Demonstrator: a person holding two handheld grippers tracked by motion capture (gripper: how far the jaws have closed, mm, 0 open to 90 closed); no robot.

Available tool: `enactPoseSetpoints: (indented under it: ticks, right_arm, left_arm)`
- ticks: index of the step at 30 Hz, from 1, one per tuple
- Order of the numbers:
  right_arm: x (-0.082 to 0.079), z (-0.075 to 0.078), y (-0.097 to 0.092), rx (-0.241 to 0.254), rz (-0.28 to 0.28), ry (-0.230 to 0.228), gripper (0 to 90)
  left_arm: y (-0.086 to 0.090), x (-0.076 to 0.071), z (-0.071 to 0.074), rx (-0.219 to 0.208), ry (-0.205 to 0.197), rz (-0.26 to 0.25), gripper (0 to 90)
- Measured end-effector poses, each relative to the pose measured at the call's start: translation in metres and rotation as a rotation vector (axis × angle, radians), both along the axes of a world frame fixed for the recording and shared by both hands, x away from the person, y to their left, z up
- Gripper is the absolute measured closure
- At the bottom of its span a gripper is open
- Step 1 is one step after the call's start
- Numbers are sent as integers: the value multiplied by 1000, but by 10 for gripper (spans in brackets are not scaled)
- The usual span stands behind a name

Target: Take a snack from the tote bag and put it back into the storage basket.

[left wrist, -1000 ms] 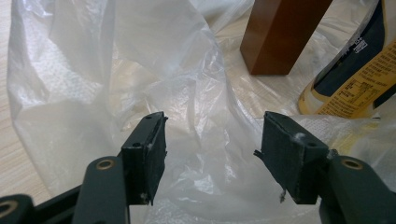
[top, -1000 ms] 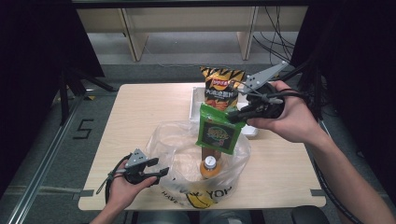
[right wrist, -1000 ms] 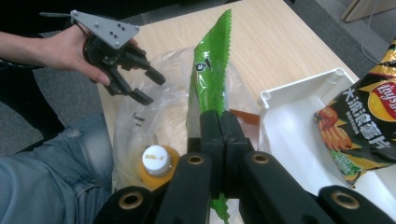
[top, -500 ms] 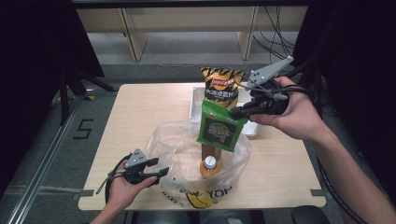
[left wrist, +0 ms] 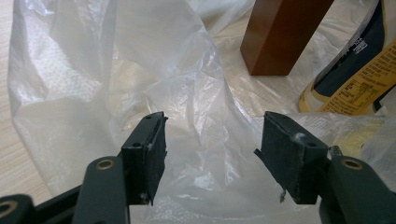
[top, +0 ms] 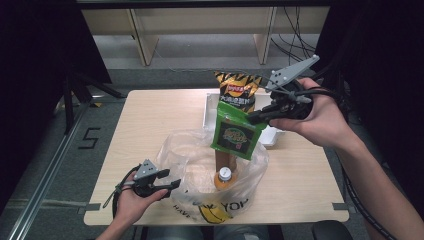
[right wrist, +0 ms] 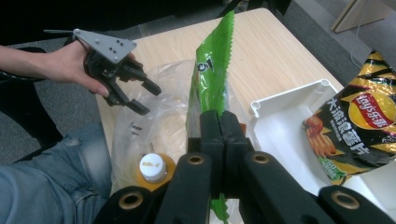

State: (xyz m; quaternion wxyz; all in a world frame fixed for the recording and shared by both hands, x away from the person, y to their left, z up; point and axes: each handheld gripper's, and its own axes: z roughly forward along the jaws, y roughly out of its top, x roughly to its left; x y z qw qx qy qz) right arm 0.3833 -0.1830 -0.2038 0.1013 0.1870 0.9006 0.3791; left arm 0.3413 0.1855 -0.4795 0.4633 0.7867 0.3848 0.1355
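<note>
Green snack bag now hangs a bit nearer the bag mouth than a second ago, carried by the right gripper; left gripper hasn't shifted. Right gripper jaws are clamped tight on the green snack bag's top edge, seen edge-on in the right gripper view. It dangles above the clear plastic bag at the near middle of the desk. Left gripper sits at the plastic bag's near-left rim, jaws wide; film lies between them in the left gripper view, pads not pressing it. Already inside: orange drink bottle with white cap and a brown box. Left to do, as I judge: lower the green bag through the opening and let go. Black-yellow chip bag stands in the white tray far right, likely next to pack.
</note>
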Motion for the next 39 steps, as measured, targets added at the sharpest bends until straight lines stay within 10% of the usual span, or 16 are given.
enactPoseSetpoints:
  ticks: [39]
  right_arm:
    - [11, 21, -11, 57, -41, -49, 900]
  left_arm:
    - [-1, 0, -1, -3, -1, -8, 398]
